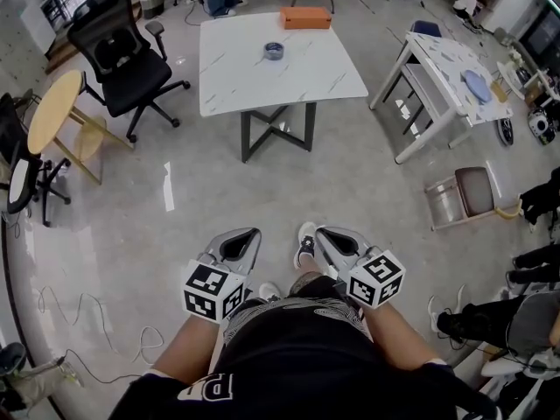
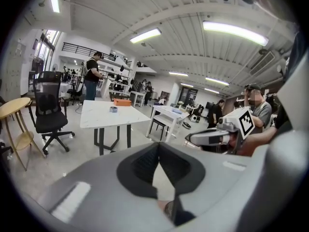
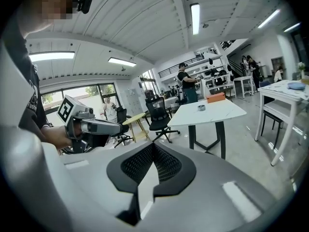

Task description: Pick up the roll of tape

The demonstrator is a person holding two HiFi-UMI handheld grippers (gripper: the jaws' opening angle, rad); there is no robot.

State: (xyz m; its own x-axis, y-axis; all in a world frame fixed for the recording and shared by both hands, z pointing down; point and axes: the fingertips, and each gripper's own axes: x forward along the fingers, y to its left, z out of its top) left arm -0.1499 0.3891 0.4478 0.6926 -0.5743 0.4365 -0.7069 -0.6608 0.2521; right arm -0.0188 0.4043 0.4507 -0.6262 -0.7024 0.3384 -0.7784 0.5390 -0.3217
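Grey roll of tape (image 1: 274, 52) lies flat on white table (image 1: 306, 73)

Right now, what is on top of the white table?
On the table: a tape roll near the middle and an orange box at the far edge. Nothing covers the top; the box's inside is hidden.

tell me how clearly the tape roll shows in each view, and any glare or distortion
Head view: the roll of tape is small but fairly sharp on the white table, and there is a glare streak on the floor. Left gripper view: fisheye bending and dark corners, the roll is tiny, and the ceiling lights are blown out. Right gripper view: same bending, the roll is small but distinct.
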